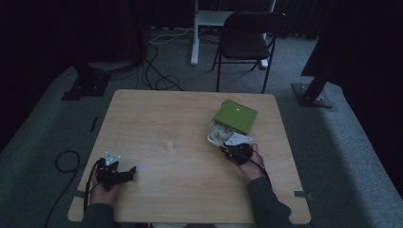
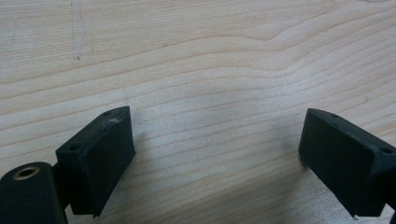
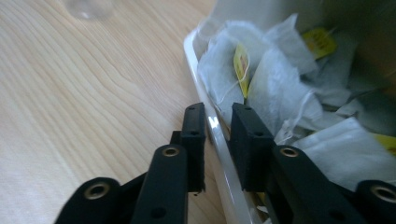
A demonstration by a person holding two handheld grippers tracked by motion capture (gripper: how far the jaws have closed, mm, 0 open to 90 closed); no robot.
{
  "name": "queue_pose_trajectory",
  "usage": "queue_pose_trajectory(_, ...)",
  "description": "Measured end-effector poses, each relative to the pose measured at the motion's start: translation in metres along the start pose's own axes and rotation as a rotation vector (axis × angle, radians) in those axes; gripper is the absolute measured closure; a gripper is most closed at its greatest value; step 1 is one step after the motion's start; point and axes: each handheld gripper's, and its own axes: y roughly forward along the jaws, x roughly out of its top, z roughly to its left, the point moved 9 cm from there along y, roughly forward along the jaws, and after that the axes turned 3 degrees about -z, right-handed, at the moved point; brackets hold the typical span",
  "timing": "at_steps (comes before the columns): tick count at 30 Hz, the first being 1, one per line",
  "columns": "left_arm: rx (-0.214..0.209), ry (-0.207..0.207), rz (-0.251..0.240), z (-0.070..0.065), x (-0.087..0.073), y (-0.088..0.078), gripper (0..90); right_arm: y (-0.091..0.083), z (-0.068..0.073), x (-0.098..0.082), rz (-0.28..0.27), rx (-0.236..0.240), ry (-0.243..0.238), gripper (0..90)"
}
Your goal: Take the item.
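Observation:
A white box [image 1: 214, 136] of tea bags lies at the table's right, with its green lid [image 1: 236, 116] tilted back over its far side. In the right gripper view, white tea bags [image 3: 275, 88] with yellow tags are piled inside. My right gripper [image 3: 218, 109] straddles the box's near rim [image 3: 224, 158], one jaw outside and one inside, with a narrow gap around the rim and no tea bag between the jaws. My left gripper [image 2: 217, 116] rests over bare wood at the front left [image 1: 124, 173], jaws wide open with nothing between them.
A small clear cup [image 1: 169, 145] stands near the table's middle, left of the box, and shows blurred at the top of the right gripper view [image 3: 88, 7]. Beyond the wooden table [image 1: 157, 109] are a black chair [image 1: 247, 40], stand feet and floor cables.

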Motion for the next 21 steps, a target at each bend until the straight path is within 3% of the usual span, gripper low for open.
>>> queue_pose_trajectory(6,0.000,0.000,0.000,0.000,0.000,0.000,11.2,-0.003,0.002,0.004,-0.025,0.005,-0.001,80.0)
queue_pose_trajectory(8,0.000,0.000,0.000,0.000,0.000,0.000,11.2,-0.009,0.005,0.010,-0.050,0.027,0.011,83.7)
queue_pose_trajectory(15,0.001,-0.001,0.000,0.000,0.000,0.000,11.2,-0.010,0.013,0.009,-0.048,0.049,-0.003,83.4)
queue_pose_trajectory(17,0.001,-0.001,0.001,0.000,0.000,0.000,11.2,-0.010,0.014,0.010,-0.047,0.047,-0.014,80.8)
queue_pose_trajectory(21,0.001,-0.001,0.000,0.000,0.000,0.000,11.2,-0.006,0.015,0.013,-0.049,0.018,-0.027,67.5)
